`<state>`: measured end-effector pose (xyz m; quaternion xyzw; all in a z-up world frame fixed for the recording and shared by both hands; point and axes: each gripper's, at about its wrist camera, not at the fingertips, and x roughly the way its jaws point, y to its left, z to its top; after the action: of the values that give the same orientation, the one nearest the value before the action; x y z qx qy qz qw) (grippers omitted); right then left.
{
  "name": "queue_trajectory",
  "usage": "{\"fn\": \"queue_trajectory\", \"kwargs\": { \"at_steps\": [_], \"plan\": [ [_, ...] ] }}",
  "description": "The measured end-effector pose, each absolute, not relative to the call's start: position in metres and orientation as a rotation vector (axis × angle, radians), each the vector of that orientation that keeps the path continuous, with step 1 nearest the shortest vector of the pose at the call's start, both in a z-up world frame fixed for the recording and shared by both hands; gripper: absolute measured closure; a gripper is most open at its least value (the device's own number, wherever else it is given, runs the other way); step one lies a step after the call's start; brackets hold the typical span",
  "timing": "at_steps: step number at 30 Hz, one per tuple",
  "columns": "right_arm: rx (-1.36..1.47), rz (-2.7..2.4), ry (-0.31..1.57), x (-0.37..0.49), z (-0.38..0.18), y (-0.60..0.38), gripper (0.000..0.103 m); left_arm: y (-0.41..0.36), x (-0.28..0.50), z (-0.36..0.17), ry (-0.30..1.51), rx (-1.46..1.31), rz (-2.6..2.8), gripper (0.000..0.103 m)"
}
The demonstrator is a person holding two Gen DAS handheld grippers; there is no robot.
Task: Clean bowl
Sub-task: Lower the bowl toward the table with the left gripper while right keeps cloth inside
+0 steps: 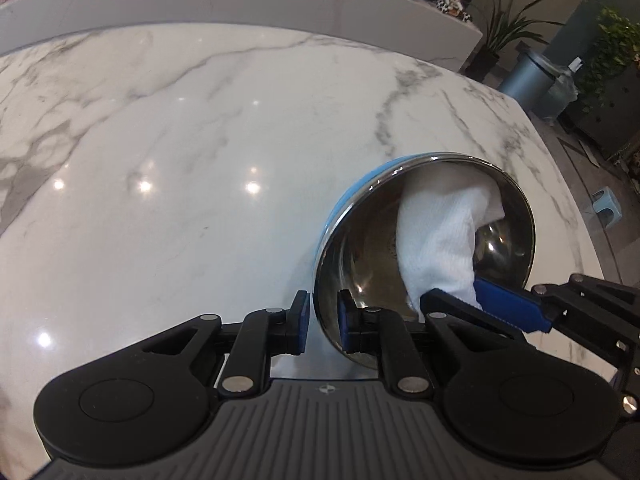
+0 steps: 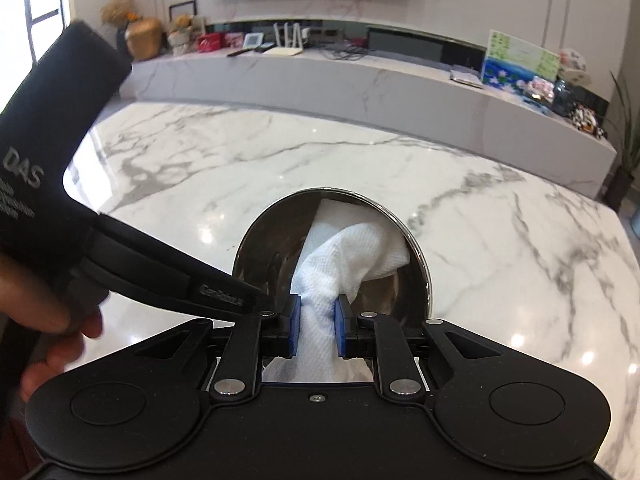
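A steel bowl (image 1: 500, 236) with a blue outside is tilted on its side on the marble table (image 1: 180, 140), its opening turned toward both cameras. My left gripper (image 1: 323, 322) is shut on the bowl's near rim, one pad outside and one inside. My right gripper (image 2: 316, 326) is shut on a white paper towel (image 2: 344, 252), which reaches into the bowl (image 2: 272, 248) and presses against its inner wall. The towel also shows in the left wrist view (image 1: 436, 236), with the right gripper (image 1: 460, 300) coming in from the right.
The left gripper's body and the hand holding it (image 2: 48, 208) fill the left of the right wrist view. A long marble ledge (image 2: 360, 76) with boxes and pictures runs behind the table. The table's right edge (image 1: 576, 184) is close to the bowl, with a bin (image 1: 528, 74) and plants beyond.
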<state>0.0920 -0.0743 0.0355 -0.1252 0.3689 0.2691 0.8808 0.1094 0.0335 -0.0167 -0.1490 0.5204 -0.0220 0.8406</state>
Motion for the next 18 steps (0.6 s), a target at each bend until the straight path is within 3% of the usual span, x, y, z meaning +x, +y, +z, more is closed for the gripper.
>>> {"fn": "queue_trajectory", "kwargs": {
  "at_steps": [2,7,12,18],
  "plan": [
    [-0.283,0.563,0.777,0.097,0.037,-0.07,0.088,0.043,0.113,-0.011,1.094,-0.321,-0.031,0.073],
    [-0.355,0.567,0.792,0.116,0.039,-0.059,0.088,0.054,0.125,0.0,1.064,-0.3,-0.021,0.066],
    [-0.386,0.57,0.802,0.135,0.037,-0.053,0.088,0.052,0.14,0.003,1.038,-0.261,-0.05,0.066],
    [-0.382,0.585,0.85,0.155,0.023,-0.049,0.088,0.048,0.15,-0.004,1.031,-0.245,-0.094,0.075]
  ]
}}
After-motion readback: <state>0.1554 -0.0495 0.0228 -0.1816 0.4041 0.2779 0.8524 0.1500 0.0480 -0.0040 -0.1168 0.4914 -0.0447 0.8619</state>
